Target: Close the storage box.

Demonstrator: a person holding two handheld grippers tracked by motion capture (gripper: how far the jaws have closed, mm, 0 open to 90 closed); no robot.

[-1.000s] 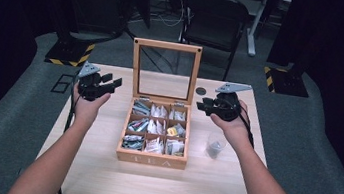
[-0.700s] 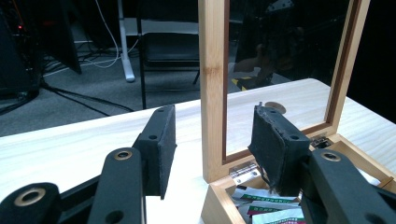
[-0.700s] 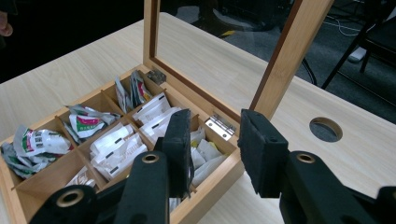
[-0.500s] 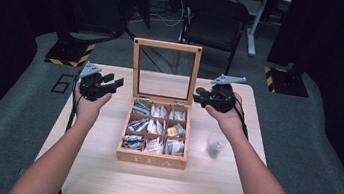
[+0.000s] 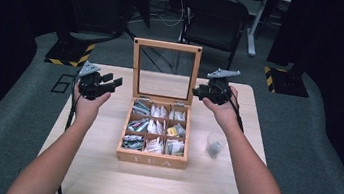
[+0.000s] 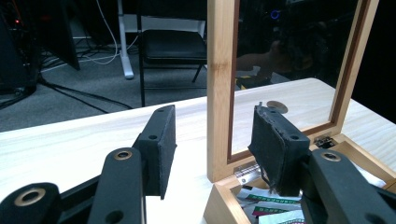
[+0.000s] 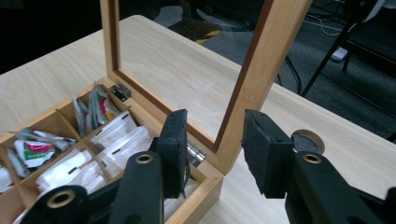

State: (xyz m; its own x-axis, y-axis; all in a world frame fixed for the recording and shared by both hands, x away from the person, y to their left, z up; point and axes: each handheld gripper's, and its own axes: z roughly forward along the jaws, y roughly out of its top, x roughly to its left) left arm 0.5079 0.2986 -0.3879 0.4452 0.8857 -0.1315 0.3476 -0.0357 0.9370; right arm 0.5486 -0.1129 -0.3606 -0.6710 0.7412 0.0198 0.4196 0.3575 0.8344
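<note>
Black fingers (image 7: 175,149), grey three-cornered plates (image 5: 223,74)

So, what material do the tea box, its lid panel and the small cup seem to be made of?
Tea box: light wood, probably bamboo, smooth matte, with visible grain. Lid panel: clear glass or acrylic, since it reflects and the table shows through. Small cup: transparent, probably plastic or glass; too small to tell.

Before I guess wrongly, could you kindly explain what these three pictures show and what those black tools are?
A person sits at a wooden table holding a two-jaw claw in each hand. One picture looks down from above; the other two come from cameras riding on each claw. In the middle stands a wooden tea box, its glass lid upright, compartments filled with tea bags. A small clear cup sits to its right. The left claw and right claw each straddle a side of the lid frame, open, gripping nothing; the right one's jaws have just been opening.
</note>
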